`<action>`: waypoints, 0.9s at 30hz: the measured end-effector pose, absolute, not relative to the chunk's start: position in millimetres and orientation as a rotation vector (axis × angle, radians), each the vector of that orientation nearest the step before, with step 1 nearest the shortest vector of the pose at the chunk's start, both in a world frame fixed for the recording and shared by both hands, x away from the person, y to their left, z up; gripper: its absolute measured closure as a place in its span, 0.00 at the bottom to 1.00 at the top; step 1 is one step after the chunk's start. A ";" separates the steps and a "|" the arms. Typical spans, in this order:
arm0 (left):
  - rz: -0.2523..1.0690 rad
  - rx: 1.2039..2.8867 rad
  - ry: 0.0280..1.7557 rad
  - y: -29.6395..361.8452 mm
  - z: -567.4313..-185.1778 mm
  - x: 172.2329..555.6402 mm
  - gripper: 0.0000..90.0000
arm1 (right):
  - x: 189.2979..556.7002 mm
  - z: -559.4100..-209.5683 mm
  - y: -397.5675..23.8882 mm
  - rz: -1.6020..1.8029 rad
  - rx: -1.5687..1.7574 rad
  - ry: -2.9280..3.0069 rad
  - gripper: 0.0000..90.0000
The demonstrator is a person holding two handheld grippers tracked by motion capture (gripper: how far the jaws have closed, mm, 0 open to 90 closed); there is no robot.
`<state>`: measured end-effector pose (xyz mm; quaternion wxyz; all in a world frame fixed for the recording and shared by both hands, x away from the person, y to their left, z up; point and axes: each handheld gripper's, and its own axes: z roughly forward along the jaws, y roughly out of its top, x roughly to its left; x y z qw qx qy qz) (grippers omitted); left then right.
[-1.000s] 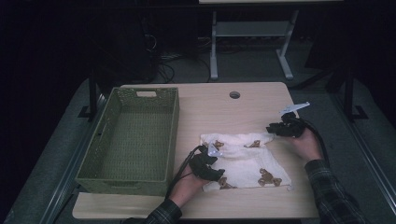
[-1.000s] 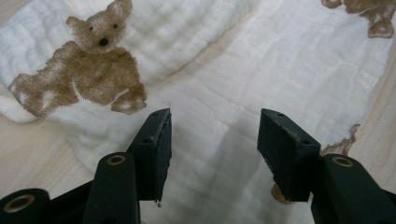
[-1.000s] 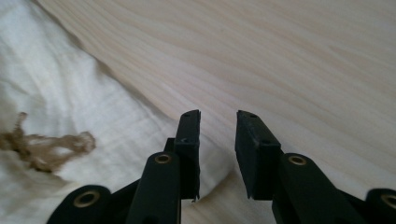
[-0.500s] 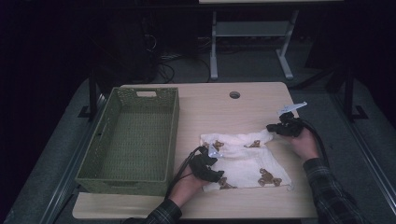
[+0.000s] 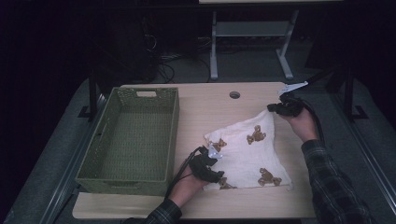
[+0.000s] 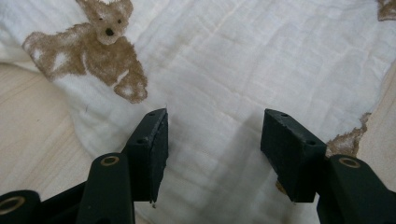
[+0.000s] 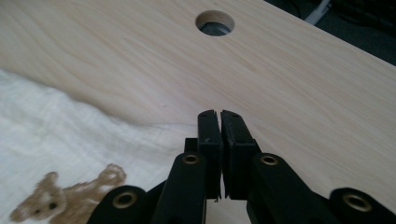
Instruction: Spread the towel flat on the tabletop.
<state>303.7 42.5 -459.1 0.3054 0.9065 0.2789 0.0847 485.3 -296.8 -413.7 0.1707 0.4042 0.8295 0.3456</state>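
Right gripper [image 5: 274, 108] jaws pinched shut on the bear-print cloth's [image 5: 247, 154] far corner; left gripper [image 5: 212, 156] jaws part-open, pads off, above the near-left edge on the worktop [image 5: 210, 105]. Best pull gently, keeping it flat.

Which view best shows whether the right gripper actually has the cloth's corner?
The right gripper view: the right gripper is shut on the cloth corner. The high view shows that corner lifted; the left gripper view shows flat cloth.
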 end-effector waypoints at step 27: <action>0.313 2.235 0.923 40.5 -428.8 353.6 0.47 | 421.4 -442.2 -299.4 1.072 1.092 2.447 0.69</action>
